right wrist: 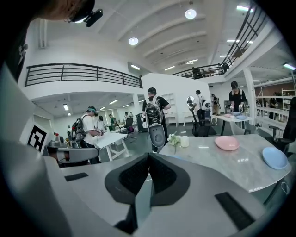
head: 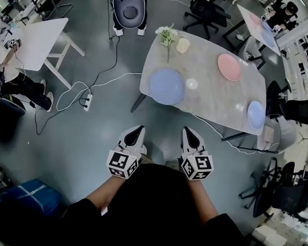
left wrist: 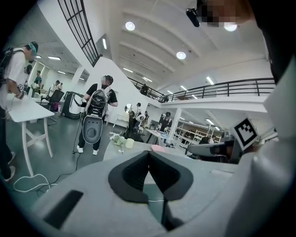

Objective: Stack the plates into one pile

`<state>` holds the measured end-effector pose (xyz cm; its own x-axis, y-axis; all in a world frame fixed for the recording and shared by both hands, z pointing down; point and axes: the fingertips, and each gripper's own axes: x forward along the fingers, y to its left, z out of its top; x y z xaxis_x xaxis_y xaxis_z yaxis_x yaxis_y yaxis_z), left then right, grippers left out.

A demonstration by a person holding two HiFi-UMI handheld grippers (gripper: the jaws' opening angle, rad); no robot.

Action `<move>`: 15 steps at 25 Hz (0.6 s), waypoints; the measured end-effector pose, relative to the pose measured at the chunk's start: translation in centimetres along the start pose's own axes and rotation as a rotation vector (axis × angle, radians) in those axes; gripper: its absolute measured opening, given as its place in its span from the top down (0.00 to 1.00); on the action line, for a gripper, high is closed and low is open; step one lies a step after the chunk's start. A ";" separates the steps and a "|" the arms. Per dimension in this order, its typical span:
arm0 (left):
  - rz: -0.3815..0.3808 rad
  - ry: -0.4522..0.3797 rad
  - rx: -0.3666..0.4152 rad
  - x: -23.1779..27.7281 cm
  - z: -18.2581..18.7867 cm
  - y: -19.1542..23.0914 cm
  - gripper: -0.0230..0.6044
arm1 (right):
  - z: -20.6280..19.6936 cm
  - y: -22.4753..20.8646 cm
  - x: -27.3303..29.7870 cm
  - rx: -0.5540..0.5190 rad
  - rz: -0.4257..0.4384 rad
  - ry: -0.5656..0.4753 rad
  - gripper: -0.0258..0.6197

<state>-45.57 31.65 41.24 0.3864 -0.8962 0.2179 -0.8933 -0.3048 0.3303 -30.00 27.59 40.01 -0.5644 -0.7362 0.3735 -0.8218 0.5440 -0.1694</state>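
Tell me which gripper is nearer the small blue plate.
Right. The right gripper hangs left of the small blue plate, off the table; the left gripper is farther left.

An open-plan lab hall — white worktables (head: 41,38), office chairs (head: 205,11), a floor power strip (head: 87,101), a railed mezzanine (left wrist: 231,88) overhead

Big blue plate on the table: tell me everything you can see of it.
Round, pale blue, smooth and plain, with a shallow rim; material unclear. The big blue plate is the largest plate there, lying flat and empty on the grey marble-look table, near the end closest to the person. Nothing is stacked on it. A small white round object sits by its right rim; contact cannot be told. The left gripper and right gripper, both shut, hang short of the table.
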 end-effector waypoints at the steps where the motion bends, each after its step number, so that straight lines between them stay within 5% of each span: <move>1: -0.003 0.004 0.005 0.4 0.3 0.8 0.94 | 0.3 0.1 0.5 0.004 -0.002 -0.001 0.94; 15: 0.020 0.047 -0.009 5.0 -0.4 4.9 0.94 | 0.3 -3.0 5.7 0.055 -0.015 -0.009 0.94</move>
<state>-47.92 25.82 44.29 0.3787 -0.8859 0.2680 -0.8992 -0.2836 0.3332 -30.77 21.59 42.35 -0.5528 -0.7475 0.3683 -0.8328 0.5104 -0.2141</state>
